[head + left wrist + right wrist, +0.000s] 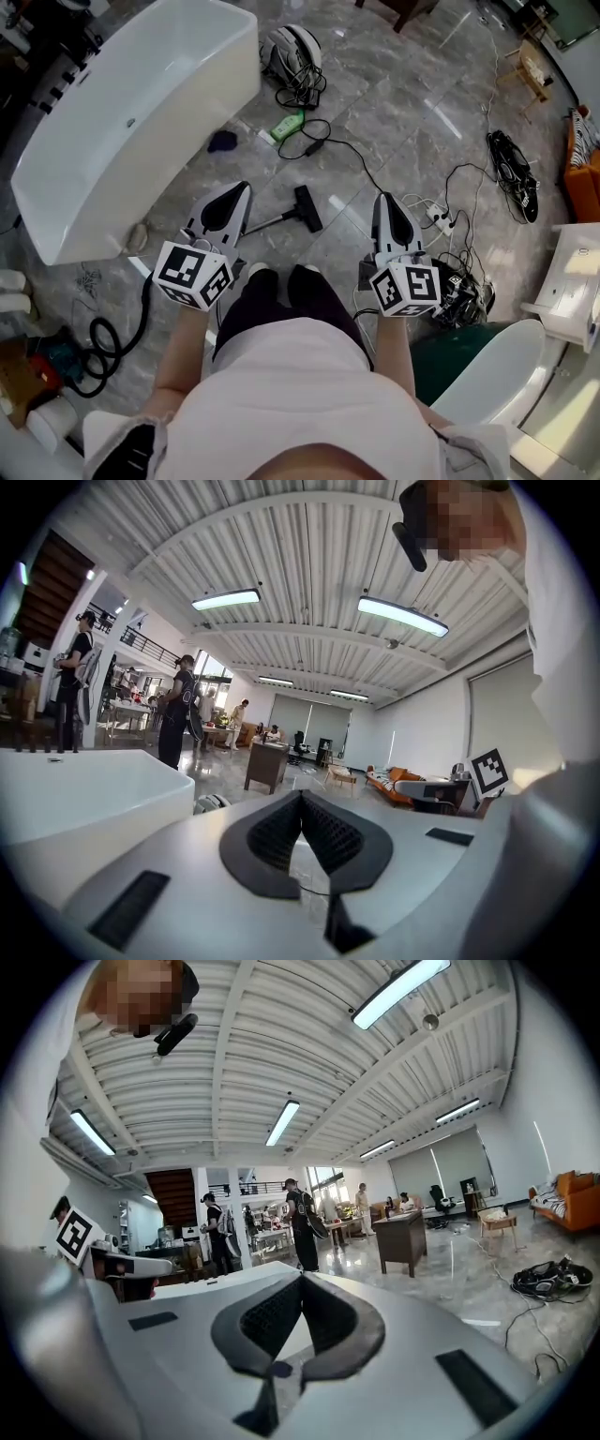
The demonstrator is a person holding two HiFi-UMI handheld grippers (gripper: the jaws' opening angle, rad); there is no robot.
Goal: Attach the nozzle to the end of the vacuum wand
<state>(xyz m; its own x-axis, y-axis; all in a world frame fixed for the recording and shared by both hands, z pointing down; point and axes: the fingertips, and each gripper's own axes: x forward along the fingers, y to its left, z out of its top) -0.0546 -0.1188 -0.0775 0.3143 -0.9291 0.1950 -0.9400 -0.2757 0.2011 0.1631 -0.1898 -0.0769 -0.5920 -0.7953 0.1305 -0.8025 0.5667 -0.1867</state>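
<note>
A black vacuum floor nozzle (307, 208) lies on the grey marble floor between my two grippers, with a thin dark wand (270, 223) running from it toward the left. My left gripper (241, 189) is held above the floor just left of the wand, shut with nothing in it. My right gripper (384, 199) hovers to the right of the nozzle, also shut and empty. Both point almost level into the room. In the left gripper view the left gripper (302, 795) has its pads together, and in the right gripper view so does the right gripper (300, 1281). Neither gripper view shows the nozzle.
A white bathtub (112, 141) stands at the upper left. A helmet-like device (292, 52), a green power strip (288, 125) and cables (469, 187) lie on the floor ahead. A black hose (108, 347) coils at the lower left. A white toilet (492, 375) sits at the lower right.
</note>
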